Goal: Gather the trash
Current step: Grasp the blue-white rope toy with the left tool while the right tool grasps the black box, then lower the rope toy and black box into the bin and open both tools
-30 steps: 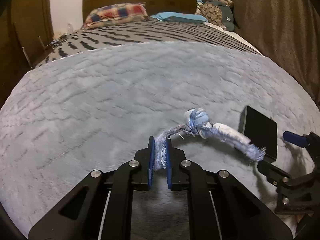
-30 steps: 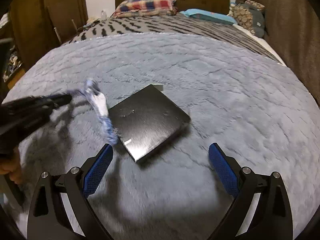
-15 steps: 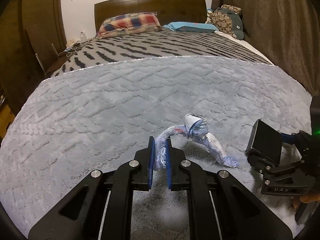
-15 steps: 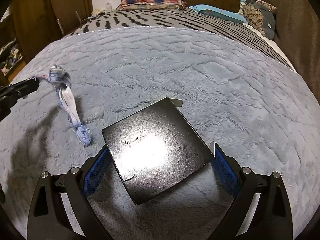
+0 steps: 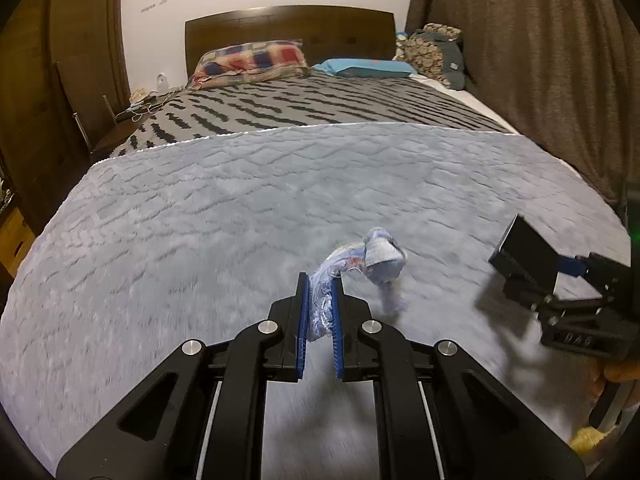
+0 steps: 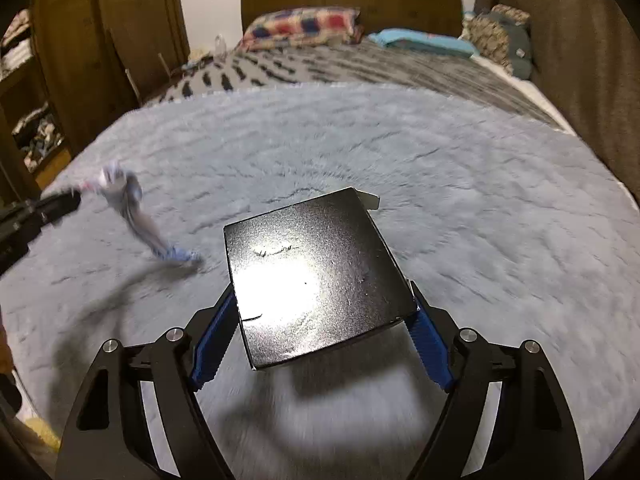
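Note:
My left gripper is shut on one end of a knotted blue-and-white rag, which hangs lifted above the grey fleece blanket. The rag also shows in the right wrist view, dangling from the left gripper. My right gripper is shut on a flat black box and holds it lifted off the blanket, tilted. In the left wrist view the black box and the right gripper are at the far right.
The bed carries a zebra-striped cover, a plaid pillow, a blue pillow and a bag by the wooden headboard. Brown curtains hang on the right. A wardrobe stands left.
The right gripper closed on the black box and lifted it off the blanket. The left gripper raised the rag, whose free end now hangs down.

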Demonstrator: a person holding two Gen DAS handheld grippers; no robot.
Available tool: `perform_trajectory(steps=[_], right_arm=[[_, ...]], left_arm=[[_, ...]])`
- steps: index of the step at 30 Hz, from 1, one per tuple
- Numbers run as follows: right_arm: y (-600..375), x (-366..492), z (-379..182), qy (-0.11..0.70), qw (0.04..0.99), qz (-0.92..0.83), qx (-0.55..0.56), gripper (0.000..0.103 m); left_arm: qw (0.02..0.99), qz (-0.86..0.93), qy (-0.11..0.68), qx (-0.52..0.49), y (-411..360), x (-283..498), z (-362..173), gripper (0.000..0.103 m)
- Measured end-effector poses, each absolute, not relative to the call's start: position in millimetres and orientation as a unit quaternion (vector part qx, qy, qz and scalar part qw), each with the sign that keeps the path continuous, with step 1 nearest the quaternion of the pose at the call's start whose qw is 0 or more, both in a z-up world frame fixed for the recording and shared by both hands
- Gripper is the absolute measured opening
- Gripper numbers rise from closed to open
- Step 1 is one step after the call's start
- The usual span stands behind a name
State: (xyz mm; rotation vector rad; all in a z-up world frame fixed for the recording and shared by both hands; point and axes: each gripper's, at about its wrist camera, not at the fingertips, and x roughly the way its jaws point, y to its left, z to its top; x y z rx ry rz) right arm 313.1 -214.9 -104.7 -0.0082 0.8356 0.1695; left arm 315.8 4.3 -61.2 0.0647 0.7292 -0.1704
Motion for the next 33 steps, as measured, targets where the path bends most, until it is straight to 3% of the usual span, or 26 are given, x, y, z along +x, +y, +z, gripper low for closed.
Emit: perform_trajectory(steps=[9,20,26,33], right_arm=[[-215,210,-62,0.354,0.93,0.097,-0.006,0.078],[-214,105,-73,0.341,0.934,0.108,0.027,0.076],[-217,70,-107,0.37,0.922,0.108,0.05,0.076],[-214,50,-162,0.424,0.899,0.099,0.045,0.076]], left_arm=[[0.939,-0.118,0.321,0.023,-2,211,-29,0.009],[0.941,-0.166,0.295,0.019,-18,106,-20,0.009],[0.928,-0.186,0.323,0.02,-29,69,-54,0.009],[0.893,-0.195,0.405,0.014,-39,52,-132,0.009]])
